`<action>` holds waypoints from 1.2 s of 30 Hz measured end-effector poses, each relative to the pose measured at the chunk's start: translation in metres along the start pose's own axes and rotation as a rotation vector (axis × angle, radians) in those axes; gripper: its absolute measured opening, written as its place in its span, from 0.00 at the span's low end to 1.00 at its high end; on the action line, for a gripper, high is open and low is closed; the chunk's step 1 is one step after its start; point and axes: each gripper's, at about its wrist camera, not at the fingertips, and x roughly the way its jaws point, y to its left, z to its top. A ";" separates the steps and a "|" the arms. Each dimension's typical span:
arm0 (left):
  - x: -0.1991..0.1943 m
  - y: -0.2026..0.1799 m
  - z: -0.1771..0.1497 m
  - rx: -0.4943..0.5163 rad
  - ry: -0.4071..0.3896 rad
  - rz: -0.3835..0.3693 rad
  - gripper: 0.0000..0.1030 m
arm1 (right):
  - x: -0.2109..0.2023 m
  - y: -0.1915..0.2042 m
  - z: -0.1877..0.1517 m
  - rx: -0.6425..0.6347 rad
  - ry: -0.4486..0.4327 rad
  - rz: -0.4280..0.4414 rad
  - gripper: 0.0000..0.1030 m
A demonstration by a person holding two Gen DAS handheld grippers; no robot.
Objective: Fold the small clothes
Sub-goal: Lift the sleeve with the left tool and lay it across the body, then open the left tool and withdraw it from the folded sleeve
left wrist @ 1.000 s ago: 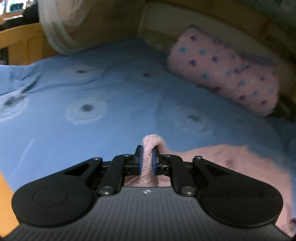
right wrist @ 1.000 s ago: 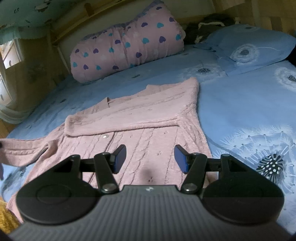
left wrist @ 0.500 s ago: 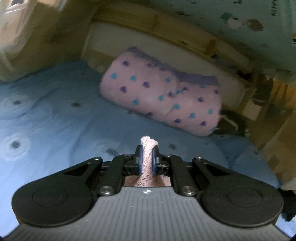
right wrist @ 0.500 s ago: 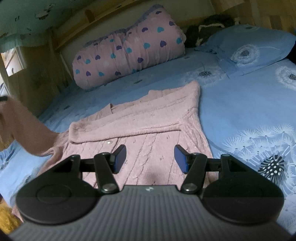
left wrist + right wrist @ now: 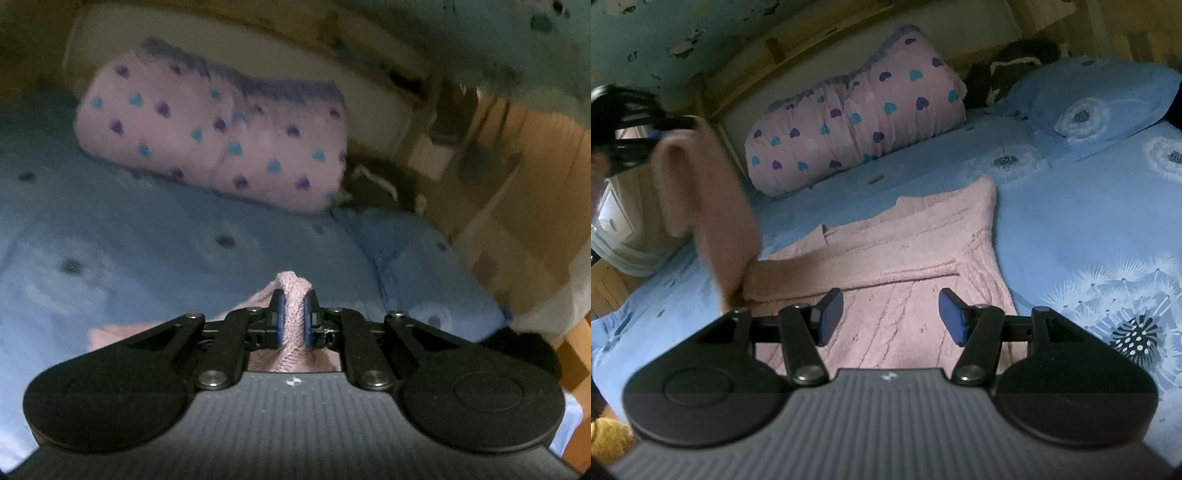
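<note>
Sleeve lifted higher, pinched by left gripper; right gripper jaws spread.

— Lay spread flat on the blue sheet, that pink knitted cardigan? Cable ribs down the front?

— Mostly flat, yes; right sleeve already folded straight across the chest, reaching the far edge.

— And the left sleeve?

— Lifted high off the bed, hanging in a blurred, drooping arc from its pinched cuff down to the shoulder.

— Cuff bunched?

— Squeezed into a narrow upright fold.
</note>
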 end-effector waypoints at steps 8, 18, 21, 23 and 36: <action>0.116 -0.009 -0.068 0.006 0.189 0.049 0.12 | -0.003 -0.005 0.002 0.034 -0.009 -0.004 0.58; 0.159 -0.011 -0.100 0.050 0.317 0.085 0.52 | 0.006 -0.006 0.004 0.040 0.017 -0.017 0.58; 0.134 -0.013 -0.099 0.136 0.269 0.116 0.61 | 0.007 -0.005 0.004 0.035 0.019 -0.021 0.58; 0.116 -0.010 -0.096 0.173 0.268 0.140 0.62 | 0.008 -0.004 0.003 0.025 0.023 -0.028 0.58; 0.054 0.085 -0.109 0.139 0.277 0.373 0.69 | 0.036 0.047 0.020 -0.234 0.076 0.032 0.58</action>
